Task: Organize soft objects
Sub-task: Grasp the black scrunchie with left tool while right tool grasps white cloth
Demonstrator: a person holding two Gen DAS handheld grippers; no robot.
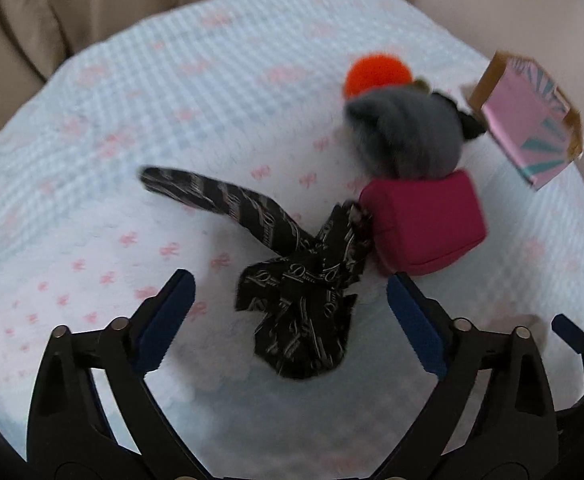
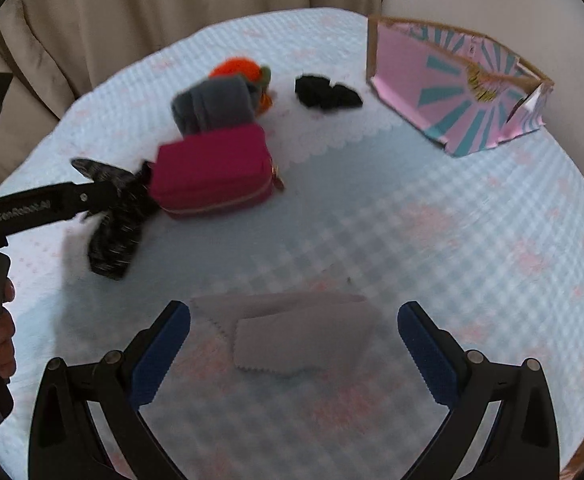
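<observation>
A black patterned scarf (image 1: pixel 304 284) lies crumpled on the light blue cloth, between the fingers of my open left gripper (image 1: pixel 290 300); it also shows in the right wrist view (image 2: pixel 116 224). Beside it sit a magenta pouch (image 1: pixel 424 224), a grey rolled cloth (image 1: pixel 408 132) and an orange ball (image 1: pixel 378 72). A pink and teal box (image 2: pixel 452 92) stands open at the far right. My right gripper (image 2: pixel 294 340) is open over a folded grey cloth (image 2: pixel 304 340). A black soft item (image 2: pixel 326 92) lies near the box.
The table carries a light blue checked cloth (image 2: pixel 412 240) with pink bows. Beige curtains (image 2: pixel 152 8) hang behind it. The left gripper's body (image 2: pixel 32 208) and the hand holding it reach in from the left of the right wrist view.
</observation>
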